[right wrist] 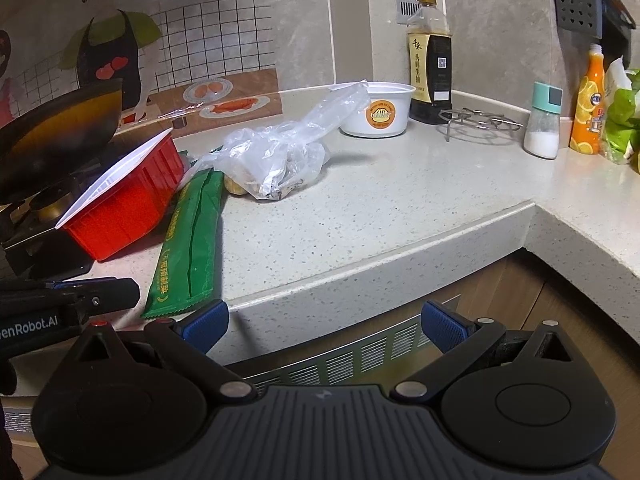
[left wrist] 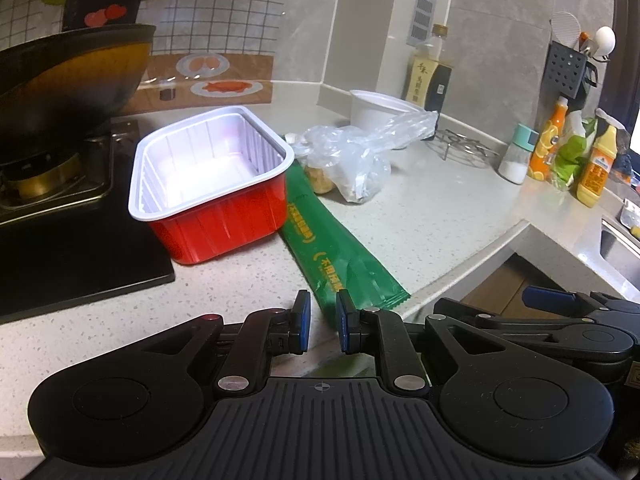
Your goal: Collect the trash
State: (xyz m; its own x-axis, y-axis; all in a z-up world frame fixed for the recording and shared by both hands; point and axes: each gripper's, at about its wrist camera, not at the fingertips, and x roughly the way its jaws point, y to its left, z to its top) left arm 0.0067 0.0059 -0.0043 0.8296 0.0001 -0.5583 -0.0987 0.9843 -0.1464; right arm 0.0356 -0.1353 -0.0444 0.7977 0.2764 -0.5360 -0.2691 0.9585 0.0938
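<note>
A long green wrapper point(left wrist: 340, 256) lies on the speckled counter point(left wrist: 420, 216), its near end at the counter's front edge. Beside it stands an empty red tray with a white lining point(left wrist: 212, 184). Behind them sits a crumpled clear plastic bag point(left wrist: 352, 160) with scraps inside, and further back a white bowl point(left wrist: 376, 110). My left gripper point(left wrist: 322, 326) hovers at the wrapper's near end, jaws nearly together with only a narrow slit and nothing gripped. My right gripper point(right wrist: 324, 324) is wide open and empty, in front of the counter's edge and lower, to the right of the wrapper point(right wrist: 188, 248).
A dark wok point(left wrist: 68, 76) sits on the black stove point(left wrist: 60, 240) at the left. At the back stand a sauce bottle point(right wrist: 430, 60), a wire trivet point(right wrist: 476, 120), a salt shaker point(right wrist: 542, 124) and an orange bottle point(right wrist: 588, 104). A sink point(left wrist: 620, 244) lies at the far right.
</note>
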